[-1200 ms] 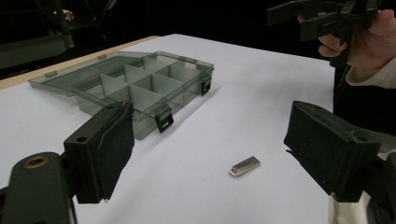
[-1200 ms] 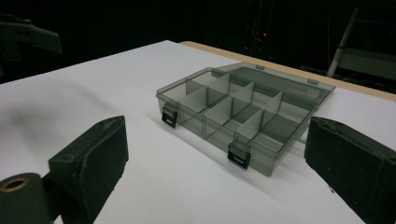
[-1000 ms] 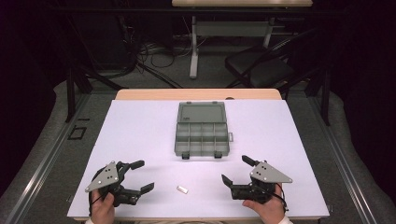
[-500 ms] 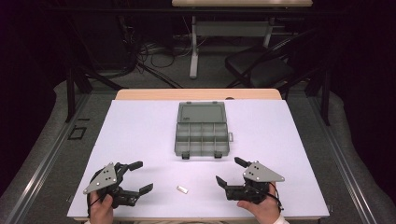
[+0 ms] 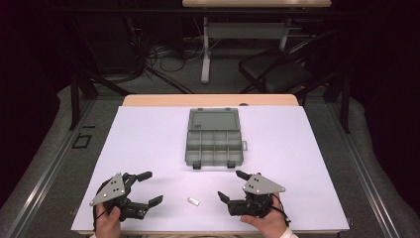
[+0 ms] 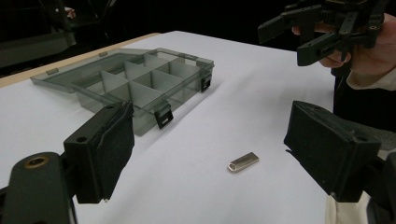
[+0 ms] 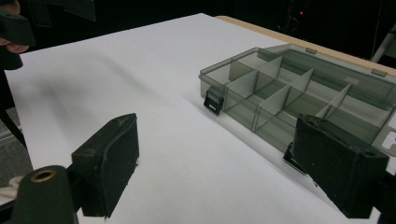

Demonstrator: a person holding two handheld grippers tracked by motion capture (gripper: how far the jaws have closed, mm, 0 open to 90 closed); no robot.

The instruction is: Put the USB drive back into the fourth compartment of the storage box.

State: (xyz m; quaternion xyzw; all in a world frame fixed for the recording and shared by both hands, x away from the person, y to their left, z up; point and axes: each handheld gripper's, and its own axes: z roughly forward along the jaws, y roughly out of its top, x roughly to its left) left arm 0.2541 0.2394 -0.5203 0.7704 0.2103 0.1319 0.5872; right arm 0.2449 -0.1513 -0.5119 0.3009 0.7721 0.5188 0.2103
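A small silver metal piece [image 5: 193,201] [image 6: 243,162] lies flat on the white table cover near the front edge, between the two grippers. My left gripper [image 5: 153,187] [image 6: 212,128] stands open just left of it, with nothing between its jaws. To the right of the piece, my right gripper [image 5: 231,185] [image 7: 219,144] is also open and empty, and it shows far off in the left gripper view [image 6: 289,39]. A grey see-through compartment box [image 5: 214,139] [image 6: 140,79] [image 7: 289,88] sits mid-table with its lid folded back and its compartments looking empty.
The white cover [image 5: 143,144] spans the table, with a wooden edge [image 5: 208,100] at the back. Past the table are a black chair [image 5: 282,69], a desk leg and cables on the floor. A dark floor drops off on both sides.
My right gripper has moved left, closer to the silver piece. The left gripper has hardly shifted. Both stay open.
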